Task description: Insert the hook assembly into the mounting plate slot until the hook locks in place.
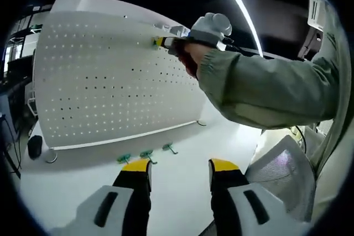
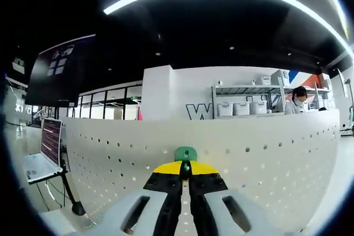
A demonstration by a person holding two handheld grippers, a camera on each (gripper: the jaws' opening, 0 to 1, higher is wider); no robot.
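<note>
Standing upright on a white table (image 1: 166, 192), a white pegboard (image 1: 110, 81) dotted with rows of small holes serves as the mounting plate and takes up the left and middle of the left gripper view. Just in front of its base, three spare green hooks (image 1: 146, 155) lie in a short row on the tabletop, untouched. Nearer still, the left gripper (image 1: 180, 171) hangs idle with its yellow-tipped jaws spread apart and nothing between them. To the right, a person's sleeve (image 1: 260, 89) reaches across to the board's upper right part, where the right gripper (image 1: 161, 42) meets the surface. In the right gripper view, the same right gripper (image 2: 185, 168) has its jaws pressed together on a green hook (image 2: 186, 153), whose rounded head pokes out just beyond the yellow tips and sits touching, or very nearly touching, the pegboard (image 2: 265, 153) near its top edge. Whether the hook's pegs have entered any holes cannot be told. Insertion appears to be the step in hand, not yet finished. What likely comes next is a steady push straight into the holes, followed by a slight downward seat so the hook catches, before the jaws let go.
</note>
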